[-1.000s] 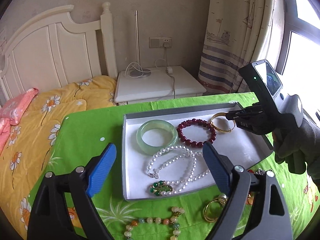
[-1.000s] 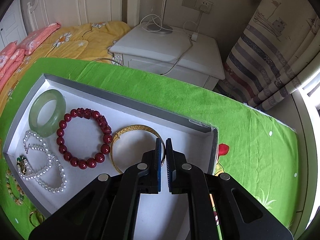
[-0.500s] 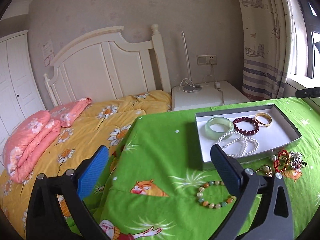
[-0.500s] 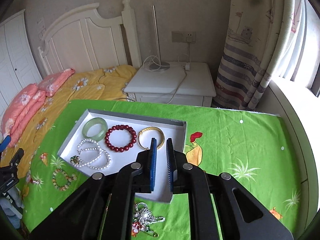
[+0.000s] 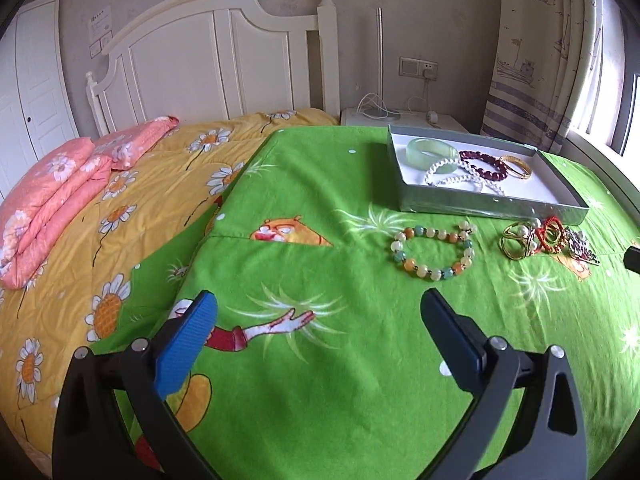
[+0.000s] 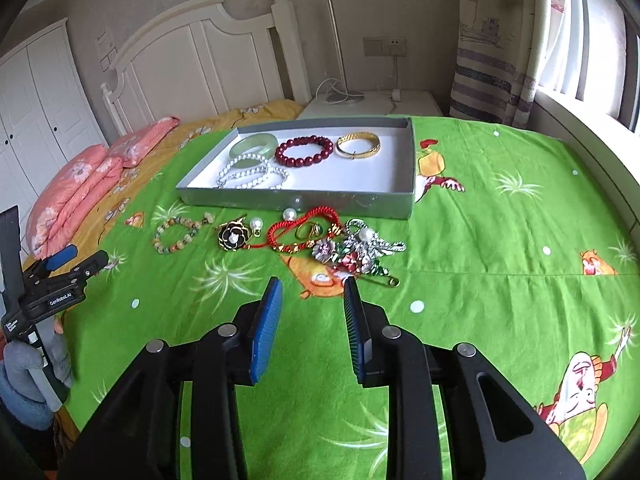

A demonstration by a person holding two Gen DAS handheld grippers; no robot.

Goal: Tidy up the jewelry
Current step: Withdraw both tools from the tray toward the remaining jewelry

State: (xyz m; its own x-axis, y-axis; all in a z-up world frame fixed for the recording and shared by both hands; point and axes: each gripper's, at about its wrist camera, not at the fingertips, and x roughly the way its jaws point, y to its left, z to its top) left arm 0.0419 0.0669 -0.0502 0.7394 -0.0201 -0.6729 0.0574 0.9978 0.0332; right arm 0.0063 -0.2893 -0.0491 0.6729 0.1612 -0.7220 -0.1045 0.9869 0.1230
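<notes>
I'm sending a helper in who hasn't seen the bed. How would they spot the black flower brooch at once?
Find the shallow grey tray on the green sheet; loose jewelry lies in a row in front of it. The black flower brooch sits between the pastel bead bracelet and the red cord. It is the only black piece, gold-edged with a pearl centre.

The tray's [image 5: 492,206] near wall hides the lower loops of the pearls [image 5: 460,174] from the left wrist view. The brooches [image 5: 580,244] crowd together there, too small to tell apart, and a dark object [image 5: 633,258] is cut off at the right edge. In the right wrist view the brooch pile [image 6: 356,250] is tangled, so I can't tell which piece lies over which. The gloved hand [image 6: 28,380] holding the left gripper [image 6: 78,262] runs off the left edge. The gold ring [image 6: 314,230] is too small to make out.
</notes>
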